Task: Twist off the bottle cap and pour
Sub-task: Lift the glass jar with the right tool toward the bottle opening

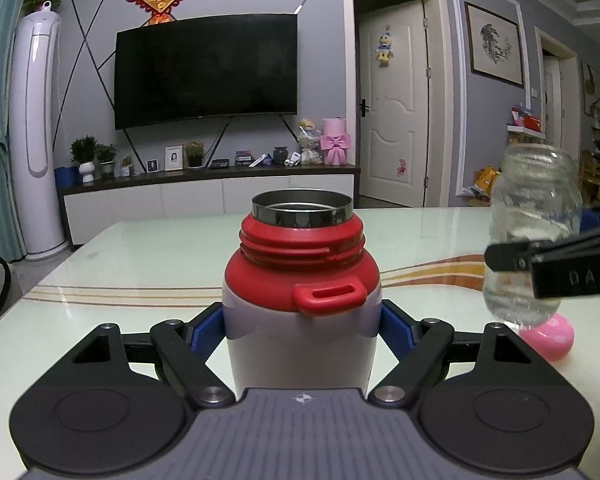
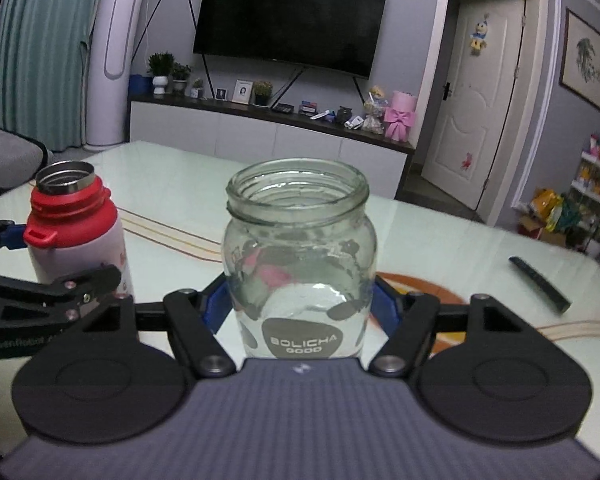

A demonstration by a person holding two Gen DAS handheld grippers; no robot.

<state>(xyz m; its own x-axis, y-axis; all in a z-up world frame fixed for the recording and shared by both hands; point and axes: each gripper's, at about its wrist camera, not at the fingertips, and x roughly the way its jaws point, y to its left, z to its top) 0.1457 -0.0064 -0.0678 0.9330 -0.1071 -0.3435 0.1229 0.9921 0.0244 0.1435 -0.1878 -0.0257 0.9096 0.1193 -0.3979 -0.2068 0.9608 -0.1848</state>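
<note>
My left gripper (image 1: 302,330) is shut on a white flask (image 1: 300,320) with a red shoulder and an open steel mouth; its cap is off. The flask stands upright and also shows at the left of the right wrist view (image 2: 76,232). My right gripper (image 2: 300,304) is shut on a clear glass jar (image 2: 300,256) with an open mouth, held upright to the right of the flask. The jar shows blurred at the right of the left wrist view (image 1: 536,232), with the right gripper's finger (image 1: 512,258) across it. A pink cap (image 1: 550,338) lies on the table below the jar.
A glossy pale green table (image 1: 140,264) with orange stripes spreads ahead. A dark remote (image 2: 540,290) lies on the table (image 2: 460,240) at the right. Beyond the far edge stand a TV cabinet (image 1: 204,192) and a white door (image 1: 394,108).
</note>
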